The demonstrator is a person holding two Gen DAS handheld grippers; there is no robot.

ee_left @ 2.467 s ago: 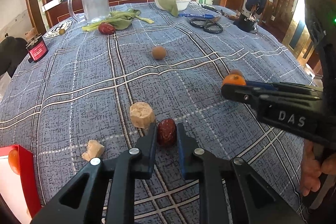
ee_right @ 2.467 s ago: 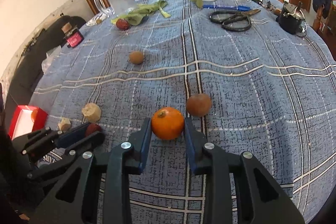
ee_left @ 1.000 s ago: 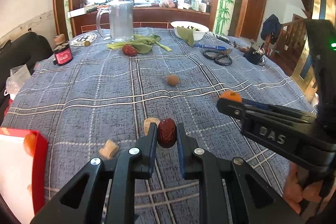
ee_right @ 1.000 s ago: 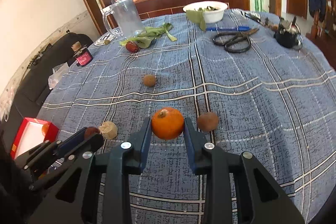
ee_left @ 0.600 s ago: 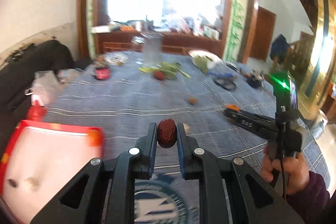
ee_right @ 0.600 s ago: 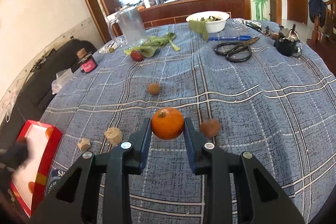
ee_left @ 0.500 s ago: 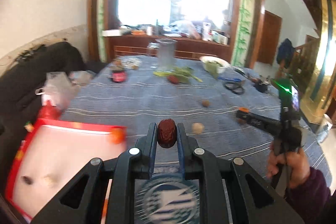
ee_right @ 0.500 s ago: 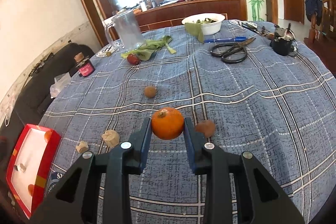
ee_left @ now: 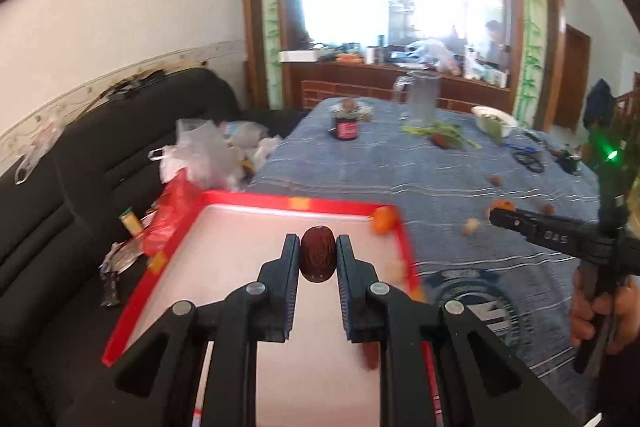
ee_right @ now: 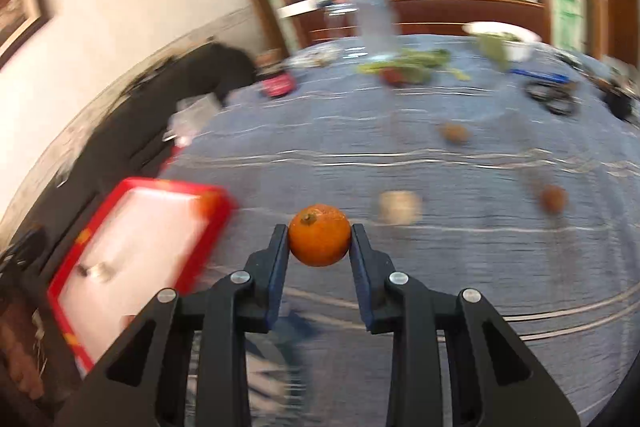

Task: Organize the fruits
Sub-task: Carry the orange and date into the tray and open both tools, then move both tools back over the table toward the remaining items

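My left gripper [ee_left: 317,259] is shut on a dark red jujube [ee_left: 318,254] and hangs over the white inside of a red-rimmed tray [ee_left: 288,205] at the table's left edge. My right gripper [ee_right: 319,241] is shut on a small orange [ee_right: 319,240] above the blue plaid cloth, right of the same tray [ee_right: 132,187]. In the left wrist view the right gripper [ee_left: 496,215] reaches in from the right, held by a hand [ee_left: 604,315], with the orange [ee_left: 502,205] at its tip. Brown fruits [ee_right: 454,132] [ee_right: 554,199] lie on the cloth further back.
A pale chunk [ee_right: 398,206] lies just beyond the orange. A glass mug [ee_left: 422,97], green leaves [ee_left: 444,131], another red fruit [ee_right: 392,75], a white bowl [ee_left: 494,119], scissors [ee_left: 530,161] and a small jar [ee_left: 346,127] stand at the far end. A black sofa with bags [ee_left: 204,155] runs along the left.
My left gripper swung left with the jujube from over the cloth to over the red tray. The right gripper also moved left towards the tray, still carrying the orange.
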